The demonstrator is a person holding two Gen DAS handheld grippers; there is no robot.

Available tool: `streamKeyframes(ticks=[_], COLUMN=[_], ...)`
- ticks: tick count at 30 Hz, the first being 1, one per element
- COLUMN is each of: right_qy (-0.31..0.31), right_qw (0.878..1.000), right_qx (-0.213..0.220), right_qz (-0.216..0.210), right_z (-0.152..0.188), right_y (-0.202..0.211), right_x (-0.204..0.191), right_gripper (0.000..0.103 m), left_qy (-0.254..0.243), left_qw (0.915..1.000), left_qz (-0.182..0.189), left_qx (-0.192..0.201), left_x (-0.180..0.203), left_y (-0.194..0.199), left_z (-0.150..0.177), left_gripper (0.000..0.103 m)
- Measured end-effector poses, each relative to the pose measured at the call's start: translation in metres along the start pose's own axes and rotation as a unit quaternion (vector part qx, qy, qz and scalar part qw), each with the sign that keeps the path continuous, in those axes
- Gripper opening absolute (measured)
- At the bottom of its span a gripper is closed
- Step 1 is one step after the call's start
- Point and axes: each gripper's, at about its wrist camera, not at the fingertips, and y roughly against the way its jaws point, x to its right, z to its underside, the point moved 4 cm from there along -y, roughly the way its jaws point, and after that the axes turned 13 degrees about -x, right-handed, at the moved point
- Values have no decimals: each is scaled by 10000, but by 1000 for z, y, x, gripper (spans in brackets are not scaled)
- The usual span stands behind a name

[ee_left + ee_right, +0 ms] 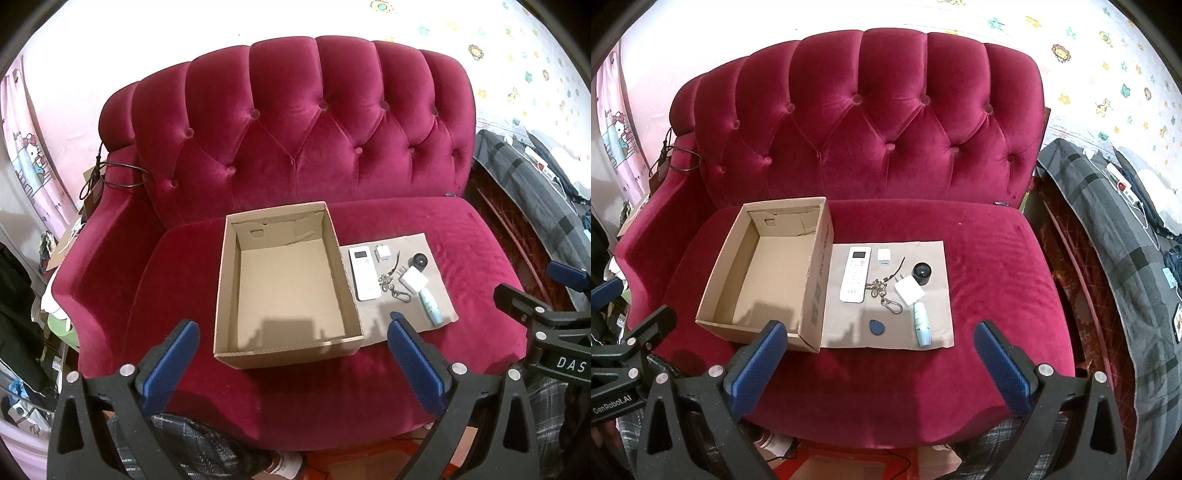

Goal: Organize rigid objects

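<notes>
Both of your grippers hang in front of the red sofa (886,147) with nothing between the pads: the left gripper (293,332) has its jaws spread wide at the bottom of its view, and the right gripper (881,334) is just as wide, empty too. The cardboard box (764,273) sits left of centre in the right view, open-topped and bare inside. Just right of it, touching its side, lies the brown paper sheet (934,332) with your pieces. The white remote (855,275) looks light and stiff but smooth, so pinch it across its narrow width near the middle. The small white plug (884,257) and the larger white adapter (909,290) are blocky; flat faces should grip well. The black round cap (922,272) and the pale tube (921,323) may roll, so close on them squarely. The keyring chain (882,291) will dangle; take the carabiner. The blue fob (876,326), low and flat, is likely the hardest to lift.
</notes>
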Motion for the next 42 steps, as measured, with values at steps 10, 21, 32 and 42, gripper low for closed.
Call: streamKeyframes(ticks=[10, 21, 32, 42], right_qy=[3, 4, 8, -10], right_qw=[10000, 10000, 10000, 10000], right_qx=[9, 19, 12, 19], right_qz=[3, 1, 7, 0], right_z=[0, -1, -1, -2], right_y=[0, -1, -1, -3], right_x=[0, -1, -1, 0], right_gripper=[103, 103, 103, 103], left_qy=[3, -9, -15, -17], left_qw=[10000, 10000, 10000, 10000], left_qz=[14, 4, -3, -2], left_qx=[1, 5, 10, 2], left_x=[-3, -5, -5, -4], left_y=[0, 2, 1, 0], left_z=[-1, -3, -4, -4], left_gripper=[103, 103, 103, 103])
